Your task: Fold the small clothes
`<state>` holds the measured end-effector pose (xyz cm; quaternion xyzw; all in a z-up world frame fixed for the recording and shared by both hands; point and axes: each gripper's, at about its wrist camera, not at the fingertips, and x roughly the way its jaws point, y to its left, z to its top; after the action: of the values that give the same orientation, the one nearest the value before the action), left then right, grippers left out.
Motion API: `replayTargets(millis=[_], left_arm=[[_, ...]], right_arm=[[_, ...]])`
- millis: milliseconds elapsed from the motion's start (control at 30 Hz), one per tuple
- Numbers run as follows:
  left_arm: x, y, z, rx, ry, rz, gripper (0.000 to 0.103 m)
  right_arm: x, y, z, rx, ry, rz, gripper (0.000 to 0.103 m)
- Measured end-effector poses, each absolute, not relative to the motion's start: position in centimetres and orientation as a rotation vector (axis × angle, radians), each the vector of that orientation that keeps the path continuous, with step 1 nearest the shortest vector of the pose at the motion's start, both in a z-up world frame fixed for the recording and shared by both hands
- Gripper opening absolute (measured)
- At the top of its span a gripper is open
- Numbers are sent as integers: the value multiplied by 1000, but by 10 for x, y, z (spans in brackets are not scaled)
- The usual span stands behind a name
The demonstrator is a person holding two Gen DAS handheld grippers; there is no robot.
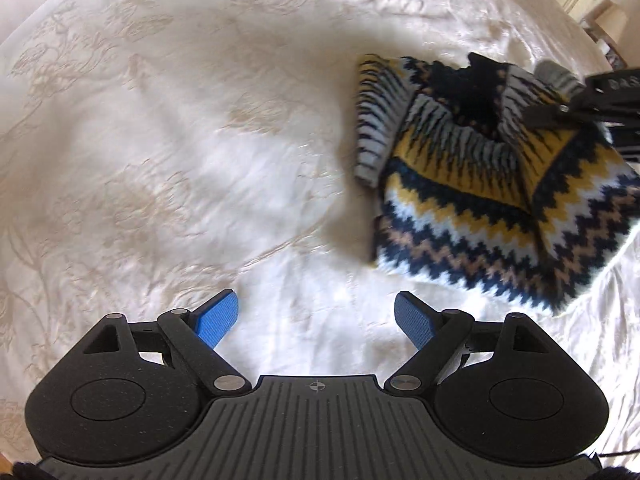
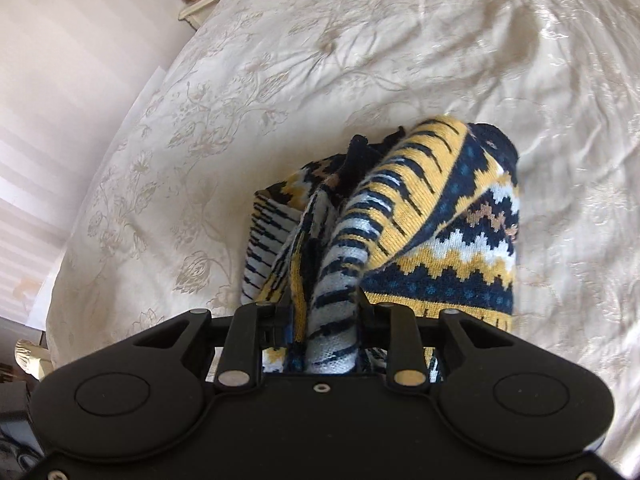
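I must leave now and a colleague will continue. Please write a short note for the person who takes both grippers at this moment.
Left gripper: open, holding nothing, over the bedspread, apart from the sweater.
Right gripper: shut on a bunched part of the sweater, lifting it.
Done: one sleeve lies folded over the body.
Left: lay down the lifted part, then finish the fold and flatten it.

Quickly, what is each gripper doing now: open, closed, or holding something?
Left gripper: open, holding nothing, above the bedspread.
Right gripper: closed on a fold of the sweater.
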<state>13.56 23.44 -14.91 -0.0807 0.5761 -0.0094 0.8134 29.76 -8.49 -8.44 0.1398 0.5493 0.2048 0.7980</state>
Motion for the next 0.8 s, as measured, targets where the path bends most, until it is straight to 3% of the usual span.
replayTargets(millis=[200,300,533,600,800], left_arm=[[132,257,-151,-186,1234,1,85],[132,263,-152,-198,1235,7,85],[144,260,-142,-191,1217,-31,85],[152,258,-138,-199,1211,-44,85],[187,249,-127,-218,1184,-89,85]], right_arm=[[306,-26,-108,175,1244,400,38],[309,-14,-116,191,1245,408,48],[298,-44,-89,416,1055,522,55],[290,-54,-82,372,1029,515,65],[241,-56,-74,6,964,521,78]])
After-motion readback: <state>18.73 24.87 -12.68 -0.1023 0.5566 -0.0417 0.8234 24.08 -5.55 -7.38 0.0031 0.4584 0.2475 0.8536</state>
